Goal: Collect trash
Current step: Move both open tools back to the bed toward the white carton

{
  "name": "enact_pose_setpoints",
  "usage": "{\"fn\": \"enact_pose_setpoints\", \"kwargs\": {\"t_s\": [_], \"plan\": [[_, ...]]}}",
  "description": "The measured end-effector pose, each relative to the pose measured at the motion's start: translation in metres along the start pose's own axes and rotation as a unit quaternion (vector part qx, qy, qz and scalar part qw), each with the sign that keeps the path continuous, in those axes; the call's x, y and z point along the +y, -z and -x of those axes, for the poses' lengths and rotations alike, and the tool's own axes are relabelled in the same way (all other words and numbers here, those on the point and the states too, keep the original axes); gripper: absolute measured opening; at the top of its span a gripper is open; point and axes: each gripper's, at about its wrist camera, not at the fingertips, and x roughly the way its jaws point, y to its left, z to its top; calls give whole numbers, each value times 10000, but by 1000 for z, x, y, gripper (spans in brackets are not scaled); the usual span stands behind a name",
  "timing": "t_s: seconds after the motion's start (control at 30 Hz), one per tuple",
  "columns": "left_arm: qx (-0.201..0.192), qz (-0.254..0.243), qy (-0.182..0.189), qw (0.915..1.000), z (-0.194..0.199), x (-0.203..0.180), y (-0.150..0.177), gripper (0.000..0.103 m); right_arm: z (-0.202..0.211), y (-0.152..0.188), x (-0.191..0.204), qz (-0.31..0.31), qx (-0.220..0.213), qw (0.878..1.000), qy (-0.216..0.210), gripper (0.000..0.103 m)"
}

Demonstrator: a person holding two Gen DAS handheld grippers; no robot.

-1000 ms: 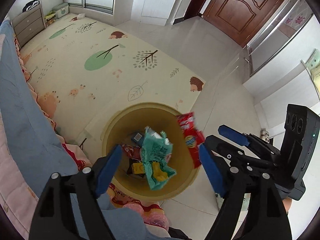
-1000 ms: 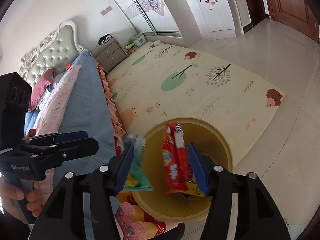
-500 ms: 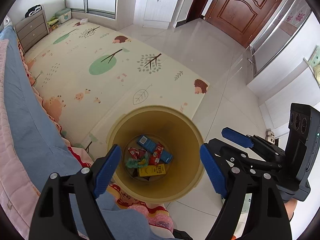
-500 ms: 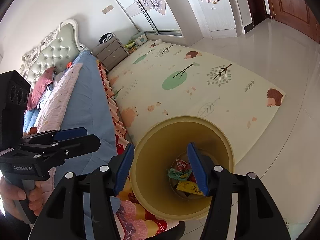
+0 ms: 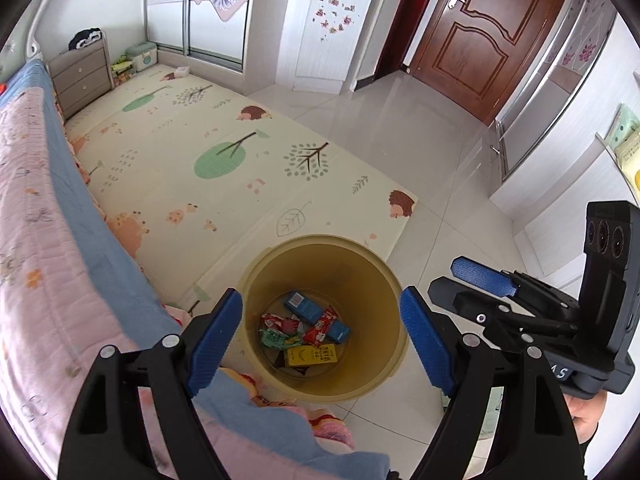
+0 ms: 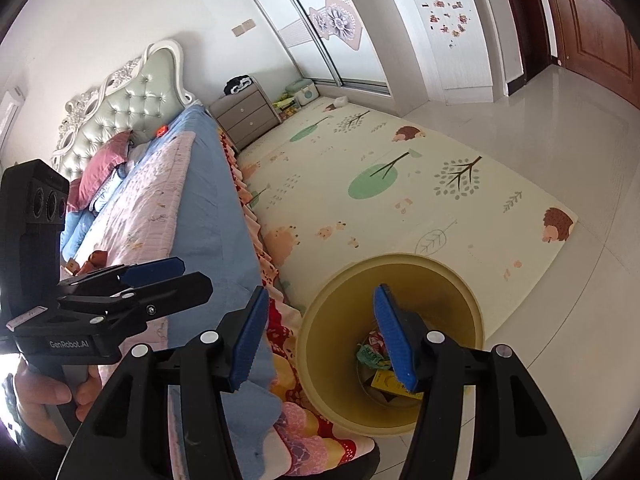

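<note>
A round yellow trash bin [image 5: 370, 272] [image 6: 468, 300] stands on the floor by the bed. At its bottom lie several wrappers: a red one [image 5: 320, 326], a green one [image 5: 274, 338], a yellow box [image 5: 310, 354] and a blue carton [image 5: 304, 306]. My left gripper [image 5: 322, 332] hangs open above the bin with nothing between its blue pads. My right gripper [image 6: 320, 336] is open and empty too, over the bin's left rim; it shows at the right of the left wrist view [image 5: 484, 274]. The left gripper [image 6: 152, 272] appears at the left of the right wrist view, held by a hand.
A bed [image 5: 36, 208] with a pink quilt and blue sheet borders the bin on the left. A patterned play mat [image 5: 224, 160] covers the floor beyond it. A grey dresser [image 5: 82, 76] and a brown door [image 5: 480, 36] stand at the far end. Shiny tiles [image 5: 440, 152] lie to the right.
One second ago a green wrapper and a red wrapper were falling from the grippers; they now lie in the bin. Both grippers have risen, so more of the room shows.
</note>
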Motion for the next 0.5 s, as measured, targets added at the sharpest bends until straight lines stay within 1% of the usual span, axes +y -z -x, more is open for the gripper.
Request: {"fn": "enact_pose_setpoints", "kwargs": {"t_s": [0.1,0.27,0.37,0.5], "plan": [[-195,39,-127,9997,25,14,8,81,5,-2,28,214,-65,9997,-120,55],[-575,184,-507,9969,77,49,28,81,6,-4,87,625,-108,9972,-384,55],[-789,378,-744,9934,111,78,43,82,3,-3,125,883,-99,9943,-596,55],[-1046,688,-1090,9861,155,121,69,83,-4,-1,181,1239,-67,9883,-889,55]]}}
